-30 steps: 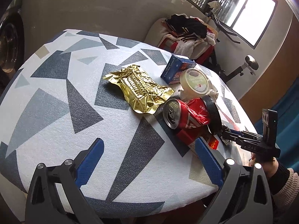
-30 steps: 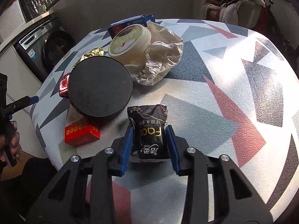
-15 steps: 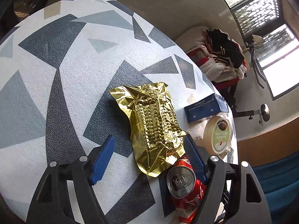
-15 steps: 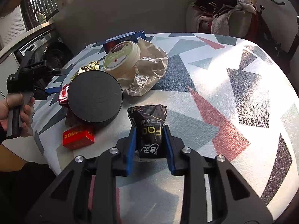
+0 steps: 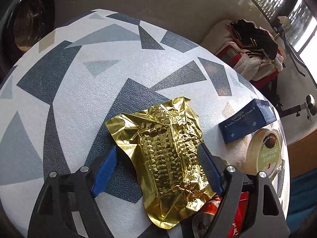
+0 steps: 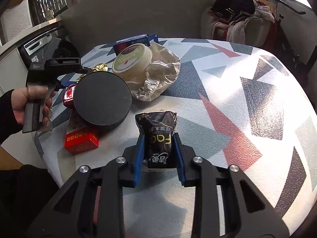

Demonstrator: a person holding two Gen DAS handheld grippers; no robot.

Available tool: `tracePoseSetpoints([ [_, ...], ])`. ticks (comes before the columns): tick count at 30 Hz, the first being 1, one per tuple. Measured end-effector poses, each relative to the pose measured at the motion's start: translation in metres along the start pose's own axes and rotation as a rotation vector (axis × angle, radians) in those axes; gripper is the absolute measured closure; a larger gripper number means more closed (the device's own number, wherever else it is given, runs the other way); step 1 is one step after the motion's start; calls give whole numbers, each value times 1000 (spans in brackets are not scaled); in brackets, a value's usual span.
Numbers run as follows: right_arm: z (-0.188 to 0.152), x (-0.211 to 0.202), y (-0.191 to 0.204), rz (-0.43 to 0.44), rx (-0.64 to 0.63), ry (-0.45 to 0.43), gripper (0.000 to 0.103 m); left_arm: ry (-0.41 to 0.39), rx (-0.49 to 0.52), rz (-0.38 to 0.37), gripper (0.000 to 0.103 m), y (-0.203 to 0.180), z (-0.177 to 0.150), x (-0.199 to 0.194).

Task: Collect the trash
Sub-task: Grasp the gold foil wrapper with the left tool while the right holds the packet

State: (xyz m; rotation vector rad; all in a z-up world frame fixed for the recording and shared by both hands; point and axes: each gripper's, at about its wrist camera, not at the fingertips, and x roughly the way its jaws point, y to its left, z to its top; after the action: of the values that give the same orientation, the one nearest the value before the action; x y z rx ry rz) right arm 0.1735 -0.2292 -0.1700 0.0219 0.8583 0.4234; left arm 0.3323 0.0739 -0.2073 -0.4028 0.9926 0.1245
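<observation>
A crumpled gold foil wrapper (image 5: 168, 154) lies flat on the patterned table (image 5: 59, 119). My left gripper (image 5: 157, 147) straddles it with its jaws opening. The right pad sits at the foil's edge and the left pad stands apart from it. A crushed red can (image 5: 235, 214) lies just behind the right finger. In the right wrist view my right gripper (image 6: 158, 135) is shut on a black tissue pack (image 6: 158, 125), near the table's front edge.
Beside the foil lie a blue ice cream box (image 5: 247, 121) and a yogurt tub (image 5: 265, 152). The right wrist view shows a black round lid (image 6: 102, 99), crumpled brown paper (image 6: 158, 79), a small red box (image 6: 81, 141) and a hand (image 6: 21, 103) holding the left gripper. A chair piled with clothes (image 6: 237, 15) stands behind.
My left gripper has moved forward from the bare near part of the table to the gold wrapper, which now lies between its narrower jaws. The right gripper kept hold of the tissue pack.
</observation>
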Motion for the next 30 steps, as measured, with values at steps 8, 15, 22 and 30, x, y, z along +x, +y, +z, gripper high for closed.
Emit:
tracePoseSetpoints([
  [8, 0, -7, 6, -9, -17, 3, 72, -43, 88, 5, 63, 2, 4, -22],
  [15, 8, -22, 19, 0, -23, -35, 72, -116, 160, 9, 63, 13, 6, -67],
  [22, 6, -44, 41, 24, -33, -73, 72, -178, 213, -54, 63, 24, -30, -132],
  [30, -7, -67, 61, 41, -21, -97, 72, -197, 278, -120, 63, 31, -111, -186],
])
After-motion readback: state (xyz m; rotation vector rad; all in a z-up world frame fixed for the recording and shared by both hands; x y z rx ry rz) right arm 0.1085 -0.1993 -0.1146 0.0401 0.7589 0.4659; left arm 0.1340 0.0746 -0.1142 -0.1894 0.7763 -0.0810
